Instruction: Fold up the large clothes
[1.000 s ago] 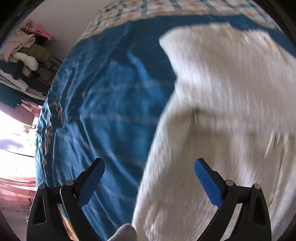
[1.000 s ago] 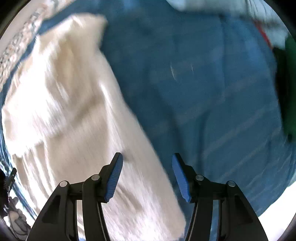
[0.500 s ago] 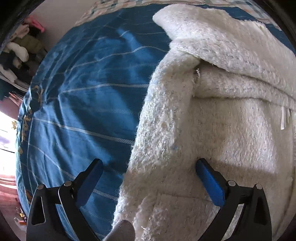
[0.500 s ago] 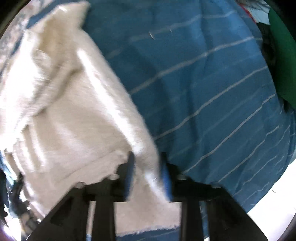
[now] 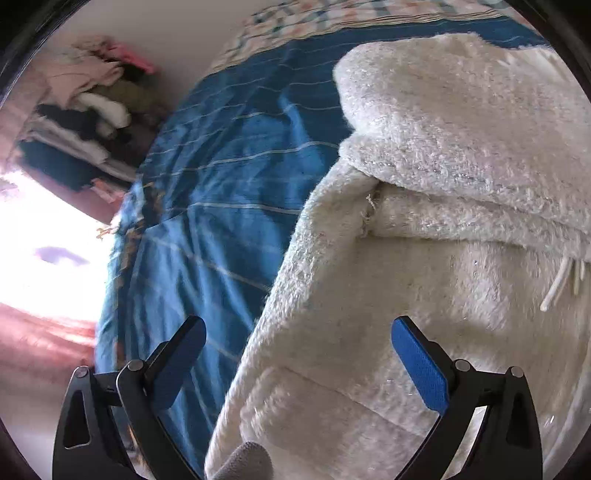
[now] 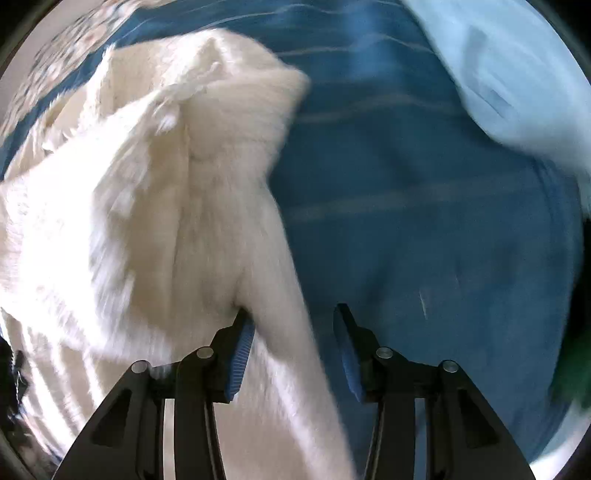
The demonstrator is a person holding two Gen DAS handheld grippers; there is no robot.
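A large fluffy white garment [image 5: 424, 229] lies partly folded on a blue striped bedspread [image 5: 221, 192]. My left gripper [image 5: 299, 354] is open and empty, hovering over the garment's left edge. In the right wrist view the same white garment [image 6: 147, 206] is lifted and bunched, blurred by motion. My right gripper [image 6: 293, 350] has its jaws partly open around the garment's right edge; the fabric touches the left pad, and a gap shows by the right pad.
A pile of clothes [image 5: 85, 110] sits past the bed's left side, by a bright window. A checked cover [image 5: 332, 18] lies at the bed's far end. A pale blue cloth [image 6: 517, 85] lies on the bedspread [image 6: 424, 221] to the right.
The right gripper closed on the garment's edge half a second ago, and its jaws now stand wider while the fabric has risen and bunched. The left gripper stayed open and pulled back slightly.
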